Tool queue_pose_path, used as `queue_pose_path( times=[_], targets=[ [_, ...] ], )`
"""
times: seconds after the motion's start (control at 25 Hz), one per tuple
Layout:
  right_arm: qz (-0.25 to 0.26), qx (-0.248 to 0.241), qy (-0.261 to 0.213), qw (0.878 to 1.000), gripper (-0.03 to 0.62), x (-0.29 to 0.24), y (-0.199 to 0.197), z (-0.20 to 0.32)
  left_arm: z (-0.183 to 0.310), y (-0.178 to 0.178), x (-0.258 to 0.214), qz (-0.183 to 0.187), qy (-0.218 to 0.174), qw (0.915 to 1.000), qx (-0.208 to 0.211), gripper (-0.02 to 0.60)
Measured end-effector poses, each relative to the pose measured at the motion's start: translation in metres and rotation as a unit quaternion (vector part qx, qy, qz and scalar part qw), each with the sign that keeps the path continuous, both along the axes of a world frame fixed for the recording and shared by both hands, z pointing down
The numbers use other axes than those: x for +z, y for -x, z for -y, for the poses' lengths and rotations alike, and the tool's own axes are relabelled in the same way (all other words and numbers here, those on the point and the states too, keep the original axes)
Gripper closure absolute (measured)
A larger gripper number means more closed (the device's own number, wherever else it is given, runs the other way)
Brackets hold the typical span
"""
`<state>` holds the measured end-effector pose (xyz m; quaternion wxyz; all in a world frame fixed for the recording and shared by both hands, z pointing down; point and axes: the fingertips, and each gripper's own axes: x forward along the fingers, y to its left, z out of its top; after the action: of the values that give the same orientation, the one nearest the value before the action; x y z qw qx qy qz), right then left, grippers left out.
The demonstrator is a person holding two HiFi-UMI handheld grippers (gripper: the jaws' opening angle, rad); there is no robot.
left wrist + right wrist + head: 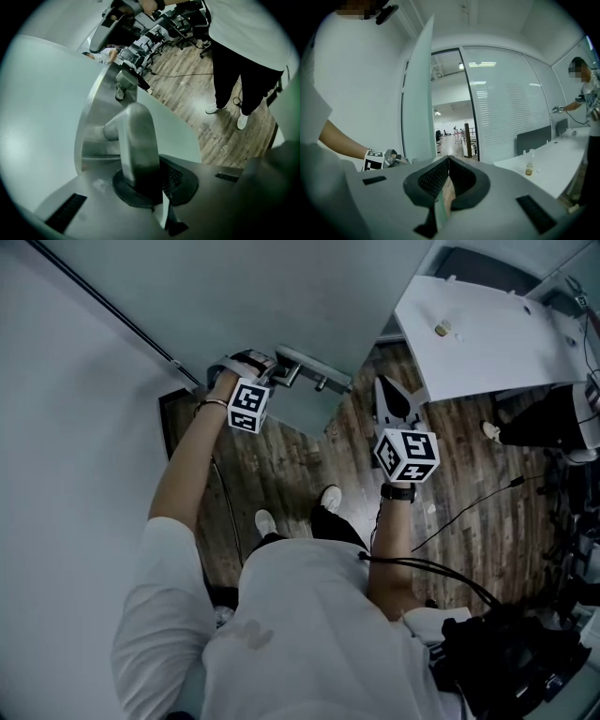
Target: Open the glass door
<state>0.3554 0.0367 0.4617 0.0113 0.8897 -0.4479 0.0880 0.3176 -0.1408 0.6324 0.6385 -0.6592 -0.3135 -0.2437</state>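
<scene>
Glass door (418, 93): stands partly open, with the doorway (450, 122) showing beside its edge.
Handle (136, 140): metal lever near the door's free edge.
Left gripper (274, 371): jaws closed together with nothing between them, tips pressed against the handle.
Right gripper (449, 164): jaws closed, empty, apart from the door.
Progress: judged well begun. The door is unlatched and ajar; a wider swing is left.

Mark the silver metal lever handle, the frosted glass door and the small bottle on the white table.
Silver metal lever handle (138, 140), left gripper view: middle of the lever arm.
Frosted glass door (417, 93), right gripper view: face of the open panel.
Small bottle (529, 168), right gripper view: its body.
</scene>
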Motion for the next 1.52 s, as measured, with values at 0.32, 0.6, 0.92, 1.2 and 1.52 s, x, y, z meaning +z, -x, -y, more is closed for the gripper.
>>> queue_pose_path(
  times=[0.32,0.6,0.92,1.2,1.52],
  targets=[
    [-0.049,-0.074,-0.015,0.996,0.591,-0.036,0.033,-0.002,-0.002,0.051,0.001,0.0,-0.003,0.9995,0.03,0.578],
    [-0.042,-0.229,-0.065,0.97,0.591,-0.057,0.088,0.018,0.001,0.087,0.0,0.003,-0.009,0.9987,0.049,0.578],
    [-0.035,-0.357,-0.084,0.93,0.591,-0.058,0.182,0.025,0.002,0.159,0.008,0.019,-0.026,0.9972,0.067,0.577],
    [-0.029,-0.439,-0.109,0.892,0.555,-0.059,0.24,0.03,0.012,0.208,0.027,0.071,-0.04,0.9939,0.073,0.552],
    [-0.056,-0.496,-0.056,0.865,0.508,-0.051,0.292,0.067,0.029,0.252,0.037,0.127,-0.054,0.9865,0.089,0.512]
  ],
)
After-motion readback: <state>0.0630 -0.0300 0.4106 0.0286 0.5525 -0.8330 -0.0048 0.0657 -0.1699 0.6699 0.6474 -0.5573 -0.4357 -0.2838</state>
